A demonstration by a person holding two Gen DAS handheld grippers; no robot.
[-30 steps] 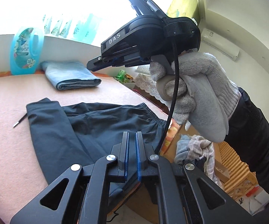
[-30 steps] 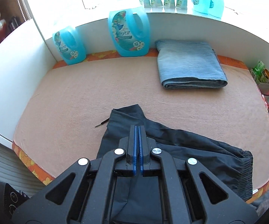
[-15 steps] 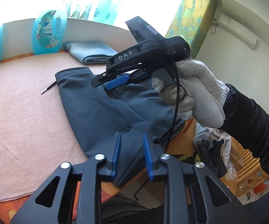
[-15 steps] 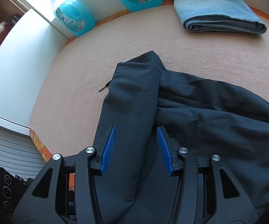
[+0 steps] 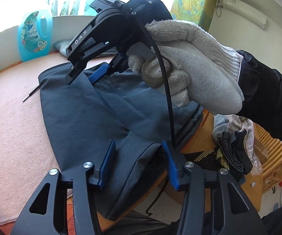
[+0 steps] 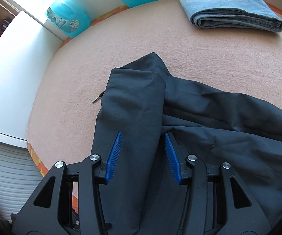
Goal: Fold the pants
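Observation:
Dark navy pants [image 5: 94, 117] lie crumpled on a peach-coloured padded table [image 5: 12, 121], with one leg hanging over the near edge. They also fill the lower right wrist view [image 6: 180, 117]. My left gripper [image 5: 139, 162] is open, its blue pads either side of the hanging leg fold. My right gripper [image 6: 143, 154] is open above a long leg fold. In the left wrist view the right gripper [image 5: 86, 76] hovers over the far end of the pants, held by a gloved hand [image 5: 189, 74].
A folded light blue pair of jeans [image 6: 231, 11] lies at the back of the table. Turquoise detergent bottles [image 6: 68, 21] stand along the white back wall. A thin dark stick [image 6: 99, 98] lies beside the pants. A clothes pile [image 5: 233, 137] lies beyond the table's edge.
Both grippers were shut a second ago and have opened wide. Both have come down closer to the pants, and the pants now lie looser on the table.

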